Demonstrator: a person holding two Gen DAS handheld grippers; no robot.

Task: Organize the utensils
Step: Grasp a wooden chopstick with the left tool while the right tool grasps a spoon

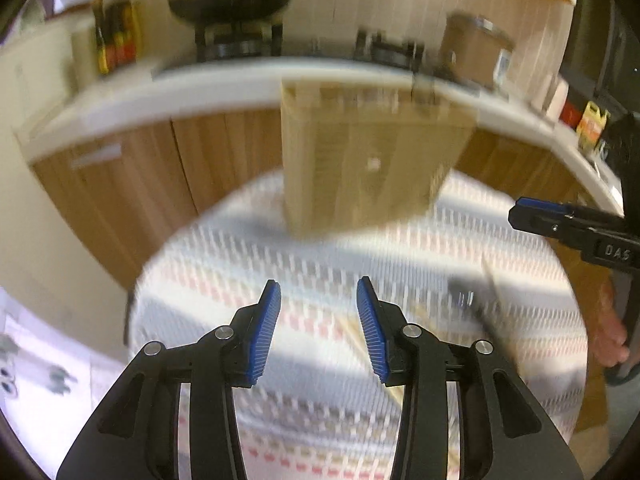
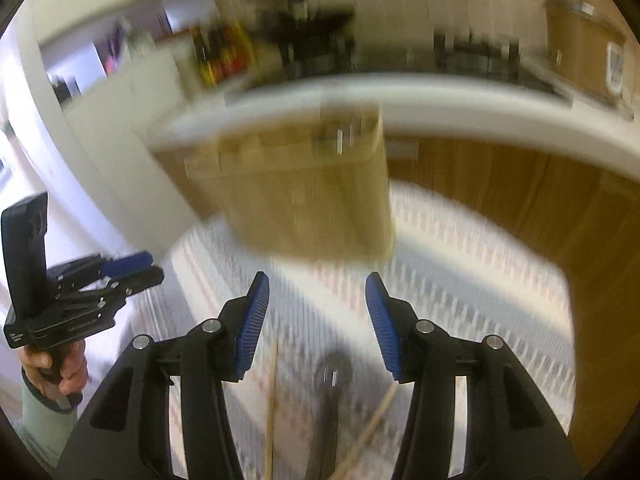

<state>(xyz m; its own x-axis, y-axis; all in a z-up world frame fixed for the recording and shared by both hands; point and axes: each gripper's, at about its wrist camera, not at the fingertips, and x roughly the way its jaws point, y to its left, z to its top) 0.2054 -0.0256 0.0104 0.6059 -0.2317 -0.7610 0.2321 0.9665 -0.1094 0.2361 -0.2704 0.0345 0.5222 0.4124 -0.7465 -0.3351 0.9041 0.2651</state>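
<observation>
Both views are motion-blurred. A light wooden utensil holder [image 1: 360, 152] stands at the far side of a table with a striped cloth [image 1: 304, 264]; it also shows in the right wrist view [image 2: 312, 192]. My left gripper [image 1: 319, 292] is open and empty above the cloth. A dark-handled utensil [image 1: 476, 304] and a wooden chopstick [image 1: 352, 332] lie on the cloth to its right. My right gripper [image 2: 318, 284] is open and empty, above a dark utensil [image 2: 332, 376] and two wooden chopsticks [image 2: 272, 400]. Each gripper appears in the other's view: the right one [image 1: 520, 210], the left one [image 2: 148, 268].
A white kitchen counter [image 1: 200, 88] with wooden cabinet doors [image 1: 132, 192] runs behind the table. On it stand a stove with a black pan [image 1: 232, 4], sauce bottles [image 1: 116, 36] and a brown canister [image 1: 472, 52]. The floor [image 1: 40, 380] lies to the left.
</observation>
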